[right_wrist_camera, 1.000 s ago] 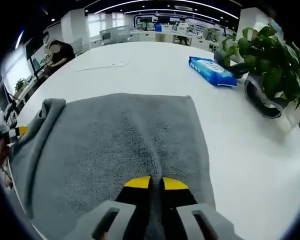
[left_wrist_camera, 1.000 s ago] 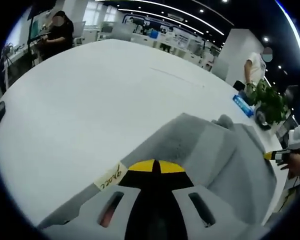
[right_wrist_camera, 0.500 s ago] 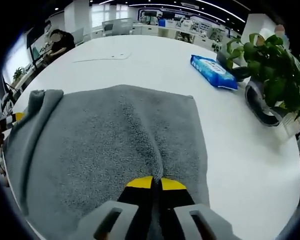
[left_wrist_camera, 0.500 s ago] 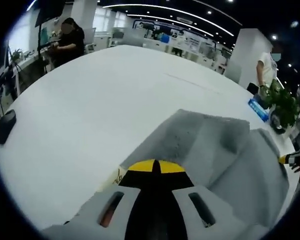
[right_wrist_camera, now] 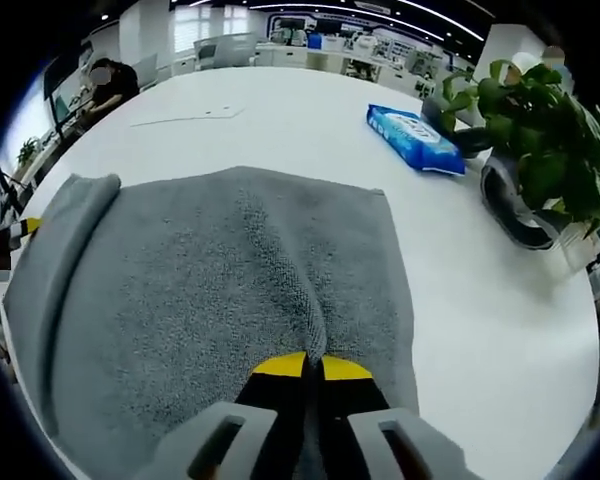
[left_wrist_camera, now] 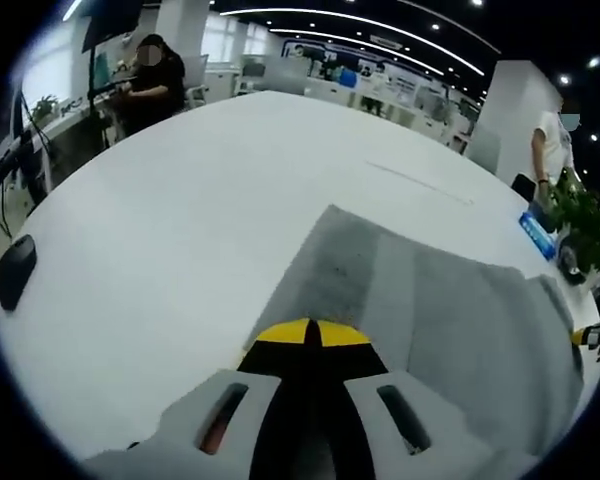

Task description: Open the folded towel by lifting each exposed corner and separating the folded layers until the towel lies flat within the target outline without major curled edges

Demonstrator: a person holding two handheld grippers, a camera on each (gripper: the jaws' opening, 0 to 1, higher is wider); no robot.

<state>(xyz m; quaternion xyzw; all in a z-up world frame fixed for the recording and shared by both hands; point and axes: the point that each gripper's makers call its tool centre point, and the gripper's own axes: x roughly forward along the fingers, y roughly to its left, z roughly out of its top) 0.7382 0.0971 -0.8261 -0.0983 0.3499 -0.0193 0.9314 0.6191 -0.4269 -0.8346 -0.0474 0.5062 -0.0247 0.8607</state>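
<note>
Left gripper view: our left gripper, yellow tips pressed together at lower centre, pinches the near edge of the grey towel, which spreads toward the right of the frame on the white table. We judge the unfolding well advanced, though a ridge along the far right edge is yet to be laid down. A computer mouse sits at far left.

Right gripper view: our right gripper is clamped on the towel, puckering a crease up the centre; a rolled edge lies at left. This view adds a blue wipes packet and potted plant, upper right. We see no target outline.
</note>
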